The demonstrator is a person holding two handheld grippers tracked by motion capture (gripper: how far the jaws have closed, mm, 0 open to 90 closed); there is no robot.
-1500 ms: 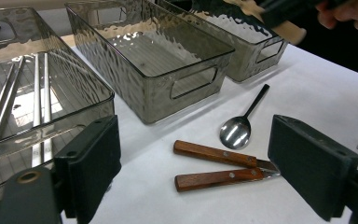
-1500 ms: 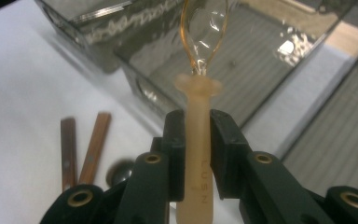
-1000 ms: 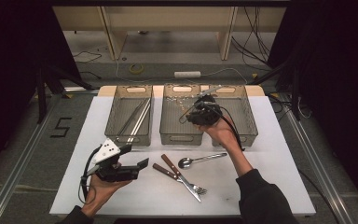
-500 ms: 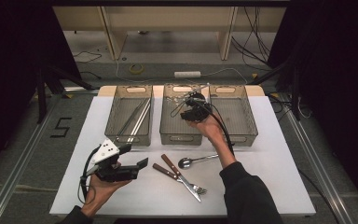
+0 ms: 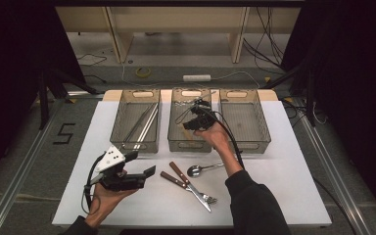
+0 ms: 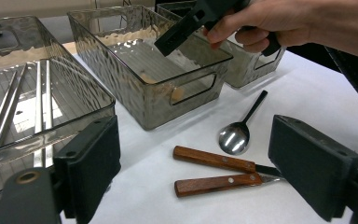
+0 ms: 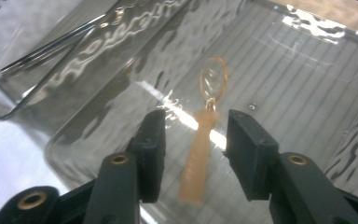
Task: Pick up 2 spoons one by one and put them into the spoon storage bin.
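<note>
Orange plastic marks the spoon (image 7: 205, 135), which lies on the ribbed floor of the middle bin (image 5: 176, 132), its clear bowl toward the far end and its handle toward the near wall. The right gripper (image 7: 193, 154) hangs just over it inside that bin; its jaws have just been opening and now stand apart on either side of the handle, pads clear of it, so the spoon rests free. From the high view this gripper (image 5: 196, 120) sits above the bin's near half, the person's right hand wrapped round its body and a black cable trailing back along the forearm.

Left of the middle bin stands the left bin (image 5: 139, 122), holding long metal rods (image 5: 144, 125) laid along its length. On the right stands the right bin (image 5: 245, 122). All three are smoky see-through plastic and stand side by side at the far edge of the white table (image 5: 293, 186).

Near the bins, on the table, lie a metal spoon (image 5: 203, 169) and, just left of it, two wooden-handled pieces of cutlery (image 5: 186, 183) close together, one of them a fork.

At the near left the left gripper (image 5: 139, 169) is held above the table in the person's left hand, well apart from the bins, its jaws wide apart with nothing between them.
</note>
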